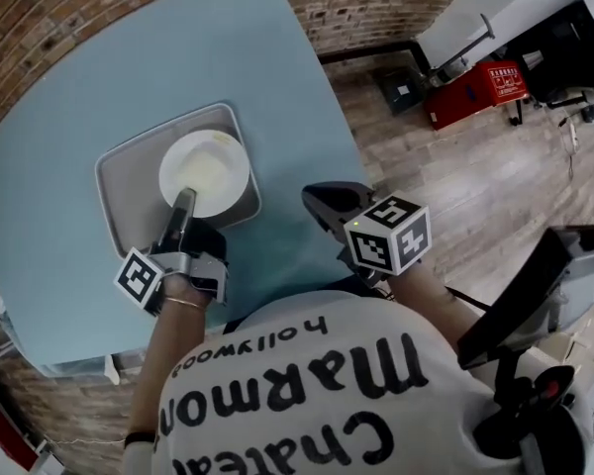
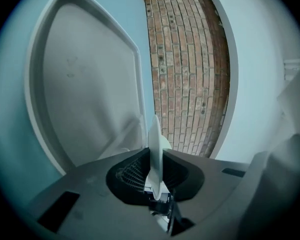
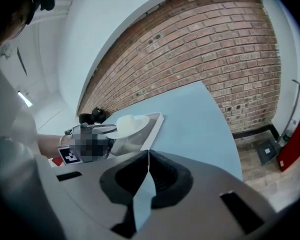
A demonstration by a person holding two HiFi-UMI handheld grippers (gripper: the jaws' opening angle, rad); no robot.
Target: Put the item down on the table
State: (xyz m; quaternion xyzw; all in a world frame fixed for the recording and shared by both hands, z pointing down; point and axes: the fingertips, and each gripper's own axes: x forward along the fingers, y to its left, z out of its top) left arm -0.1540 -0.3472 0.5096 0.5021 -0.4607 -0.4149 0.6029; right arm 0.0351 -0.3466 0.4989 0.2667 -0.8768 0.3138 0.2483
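Note:
A white plate [image 1: 206,171] is over the grey tray [image 1: 119,181] on the light blue table [image 1: 129,67]. My left gripper [image 1: 183,201] is shut on the plate's near rim. In the left gripper view the plate [image 2: 155,154] stands edge-on between the jaws, with the tray [image 2: 85,84] beyond it. From the right gripper view the plate [image 3: 132,124] looks level and a little above the tray [image 3: 154,126]; I cannot tell whether it touches. My right gripper [image 1: 322,201] is shut and empty at the table's near right edge, its jaws meeting in a thin line [image 3: 149,154].
A brick wall [image 1: 376,3] runs behind the table. On the wooden floor at the right stand a red box [image 1: 475,87] and a black stand [image 1: 535,305]. The table's right edge [image 1: 322,117] drops to the floor beside my right gripper.

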